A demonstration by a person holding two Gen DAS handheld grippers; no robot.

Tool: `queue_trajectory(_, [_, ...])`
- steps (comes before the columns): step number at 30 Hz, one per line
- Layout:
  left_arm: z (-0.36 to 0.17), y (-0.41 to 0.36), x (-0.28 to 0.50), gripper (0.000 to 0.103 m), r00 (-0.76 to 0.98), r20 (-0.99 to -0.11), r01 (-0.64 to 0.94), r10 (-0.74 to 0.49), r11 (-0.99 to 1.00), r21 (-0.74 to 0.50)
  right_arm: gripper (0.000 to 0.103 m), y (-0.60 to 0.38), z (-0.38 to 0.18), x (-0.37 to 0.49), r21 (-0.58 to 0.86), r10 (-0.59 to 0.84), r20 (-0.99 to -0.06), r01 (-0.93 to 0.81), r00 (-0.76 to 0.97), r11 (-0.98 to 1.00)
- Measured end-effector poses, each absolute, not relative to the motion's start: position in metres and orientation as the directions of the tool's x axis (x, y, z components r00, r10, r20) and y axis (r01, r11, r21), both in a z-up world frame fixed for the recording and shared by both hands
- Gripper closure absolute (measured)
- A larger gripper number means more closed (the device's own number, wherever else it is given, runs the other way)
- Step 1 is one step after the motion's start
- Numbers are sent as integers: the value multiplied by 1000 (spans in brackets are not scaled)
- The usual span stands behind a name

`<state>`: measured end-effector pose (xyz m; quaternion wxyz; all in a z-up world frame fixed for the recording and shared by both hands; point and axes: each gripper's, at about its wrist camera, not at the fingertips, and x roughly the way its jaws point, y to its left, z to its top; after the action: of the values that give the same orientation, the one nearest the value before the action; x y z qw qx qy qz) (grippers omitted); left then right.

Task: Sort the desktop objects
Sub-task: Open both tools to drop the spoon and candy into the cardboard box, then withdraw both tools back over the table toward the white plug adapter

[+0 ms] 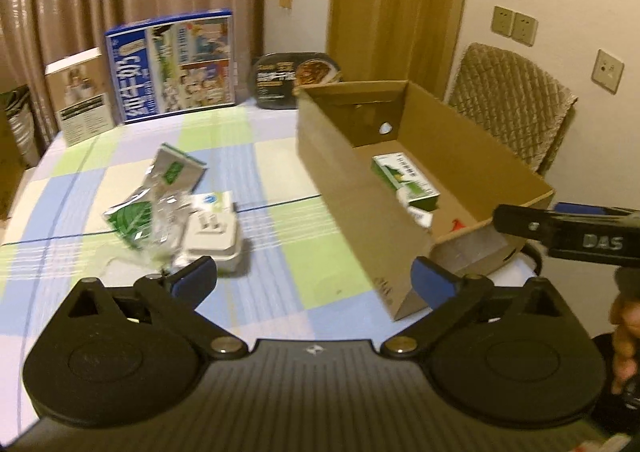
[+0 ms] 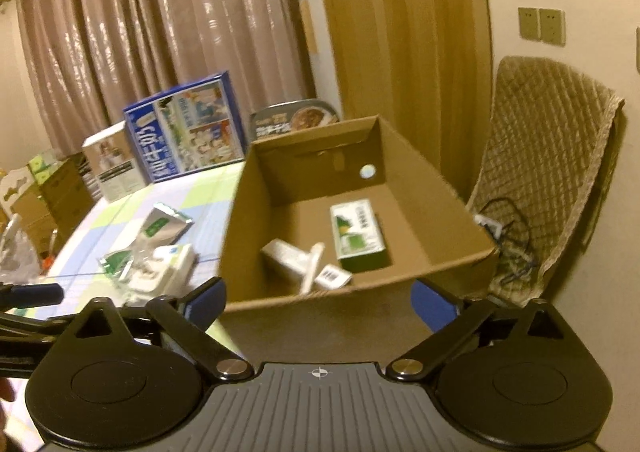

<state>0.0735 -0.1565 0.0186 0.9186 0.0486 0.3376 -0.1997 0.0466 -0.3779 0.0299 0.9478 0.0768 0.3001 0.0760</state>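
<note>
Ahead of both grippers, spread wide with nothing between their blue-padded fingers, sit the things to be sorted. The left gripper [image 1: 314, 280] hangs above the bench [image 1: 280, 228], which wears a smooth checked cloth of pale blue, green and cream squares. Just beyond its left finger [image 1: 196, 276] lies a loose heap: a white moulded plastic case [image 1: 214, 238] with rounded corners, a crinkled clear wrapper [image 1: 168, 220], a green leaf-printed packet [image 1: 130, 218] and a shiny silver foil pouch [image 1: 174, 172] with a green label, all touching or overlapping. Its right finger [image 1: 434, 280] is near the front corner of an open cardboard box [image 1: 352, 188], plain brown corrugated board with a round hole in the far wall. The right gripper [image 2: 318, 302] hovers at the box's near wall [image 2: 320, 316], looking down into it. Inside, flat on the floor of the box, lie a green-and-white carton [image 2: 356, 238], a pale rectangular packet [image 2: 286, 258], a slim white stick [image 2: 312, 268] leaning across that packet, and a small white barcode label [image 2: 334, 278]; all lie well ahead of the fingers, untouched. At the bench's far edge stand a blue printed box [image 1: 172, 66], a cream box [image 1: 80, 96] and a dark glossy meal tray [image 1: 296, 78]. Beside the bench is a chair with a quilted beige cover [image 2: 548, 180].
</note>
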Motion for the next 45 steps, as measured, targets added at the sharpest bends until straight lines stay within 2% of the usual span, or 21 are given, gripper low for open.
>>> queue_trajectory(1, [18, -151, 71, 2, 695, -641, 390, -324, 920, -42, 2, -374, 31, 42, 194, 198, -559, -105, 805, 975])
queue_trajectory(19, [12, -64, 40, 1, 722, -656, 238, -220, 969, -63, 2, -316, 18, 5, 201, 288, -619, -208, 731, 957])
queue_trajectory(34, [11, -14, 40, 2, 729, -654, 171, -202, 979, -111, 2, -286, 11, 0, 186, 328, -631, -274, 703, 944])
queue_trajectory(45, [5, -4, 57, 2, 710, -672, 196, -210, 976, -98, 2, -261, 8, 10, 170, 373, -614, -345, 696, 923])
